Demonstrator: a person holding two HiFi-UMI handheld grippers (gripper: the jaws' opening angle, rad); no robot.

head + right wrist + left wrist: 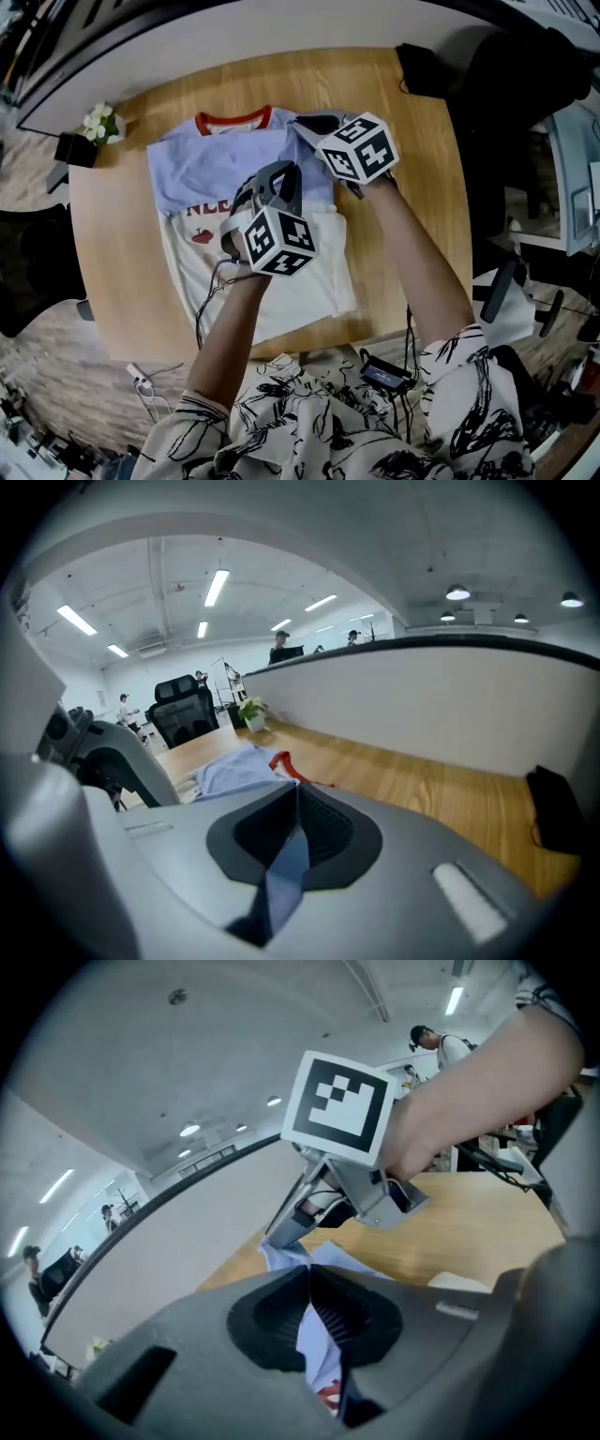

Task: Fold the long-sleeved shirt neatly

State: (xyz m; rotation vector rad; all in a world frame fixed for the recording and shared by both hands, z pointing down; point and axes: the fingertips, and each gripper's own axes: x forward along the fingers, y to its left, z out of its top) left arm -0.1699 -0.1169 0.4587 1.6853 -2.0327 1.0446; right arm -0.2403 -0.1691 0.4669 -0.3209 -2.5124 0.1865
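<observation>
Pinching blue cloth of the shirt [216, 169], fingers of left gripper [278, 178] and right gripper [307, 123] each clamp a fold; shirt lies on the wooden surface [412, 187].

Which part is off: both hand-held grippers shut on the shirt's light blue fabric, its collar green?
The collar is red, not green, per the head view. The left hand-held gripper and right hand-held gripper are shut on light blue fabric of the shirt.
</observation>
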